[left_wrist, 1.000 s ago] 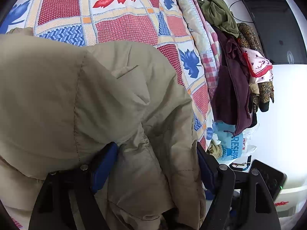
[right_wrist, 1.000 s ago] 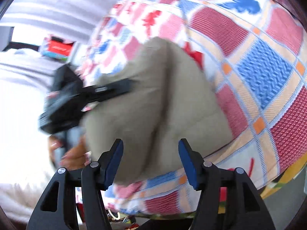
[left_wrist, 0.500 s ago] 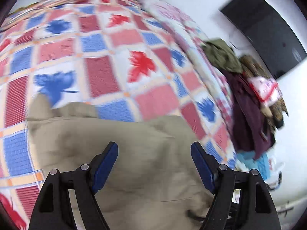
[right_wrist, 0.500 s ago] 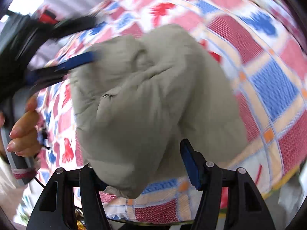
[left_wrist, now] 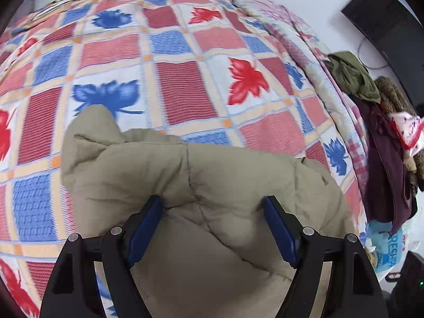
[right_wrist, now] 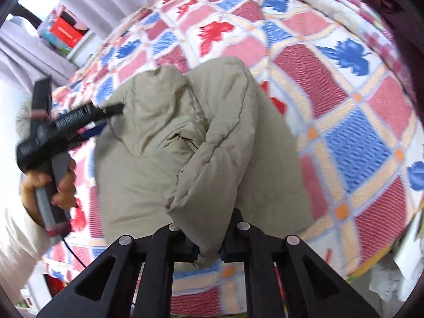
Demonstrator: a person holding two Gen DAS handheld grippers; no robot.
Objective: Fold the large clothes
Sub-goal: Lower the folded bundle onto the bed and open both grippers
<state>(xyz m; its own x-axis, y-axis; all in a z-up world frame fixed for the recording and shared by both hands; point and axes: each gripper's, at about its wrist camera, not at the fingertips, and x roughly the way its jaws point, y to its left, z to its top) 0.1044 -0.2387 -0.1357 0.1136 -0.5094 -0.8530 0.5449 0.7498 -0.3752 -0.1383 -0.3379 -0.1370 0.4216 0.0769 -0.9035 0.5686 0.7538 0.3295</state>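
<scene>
Jacket bunched on bed, right gripper pinching a fold

Jacket, beige and padded, lies crumpled on the bedspread, a checked cover in red, blue and white with leaf prints. Left wrist view: left gripper sits over the jacket with jaws spread wide, blue pads either side of a puffy bulge; cannot tell if the pads touch the fabric, no pinch visible. Jacket fills the lower middle of that view, one corner poking up at upper left.

Right wrist view: right gripper has jaws drawn close together, clamped on a thick fold of the jacket that rises from between the fingers. Rest of the garment spreads away across the bedspread, lumpy, with stitched seams showing. Left gripper enters from the left, held by the person's left hand, its tips at the jacket's far edge.

Clothes pile, dark purple, olive and patterned items, hangs just beyond the bed's right edge in the left wrist view. Dark screen on the wall above it. Red box on a shelf near the curtain, well apart from the jacket.
</scene>
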